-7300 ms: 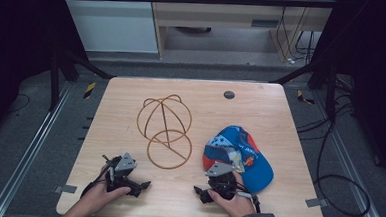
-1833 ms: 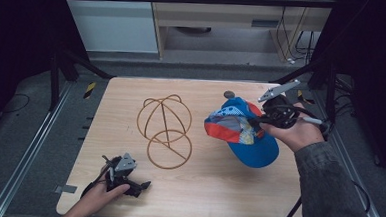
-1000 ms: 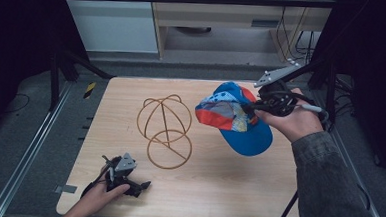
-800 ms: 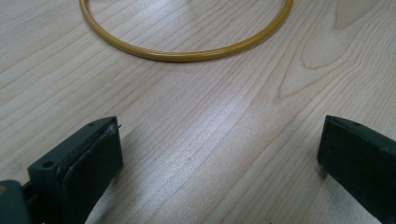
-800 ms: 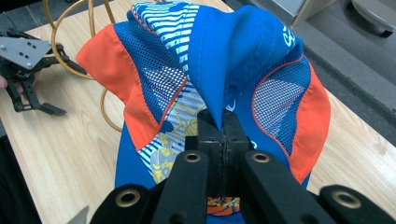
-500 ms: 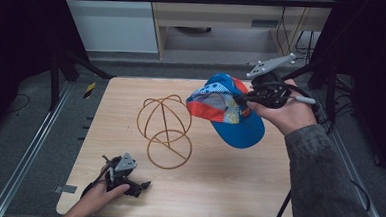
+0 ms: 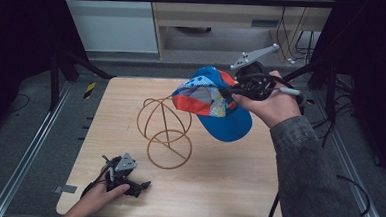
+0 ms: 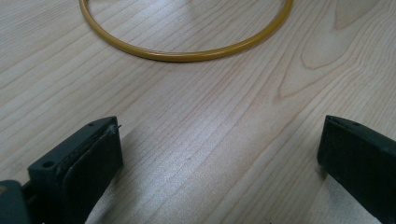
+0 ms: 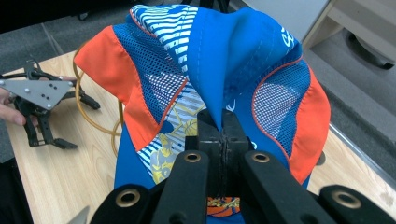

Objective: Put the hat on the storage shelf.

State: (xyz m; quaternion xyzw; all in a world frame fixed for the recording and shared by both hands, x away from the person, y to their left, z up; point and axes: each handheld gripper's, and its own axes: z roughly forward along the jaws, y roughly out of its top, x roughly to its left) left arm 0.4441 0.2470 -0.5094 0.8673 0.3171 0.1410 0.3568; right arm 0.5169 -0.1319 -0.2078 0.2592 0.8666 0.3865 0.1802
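The blue, orange and striped mesh cap [image 7: 215, 105] hangs in the air above the light wooden counter [image 7: 226, 190], just beside the gold wire dome stand [image 7: 163, 132], clamped in the right gripper [image 9: 218, 135]. The left gripper [image 7: 136, 184] rests on the counter near the stand's ring, jaws apart.
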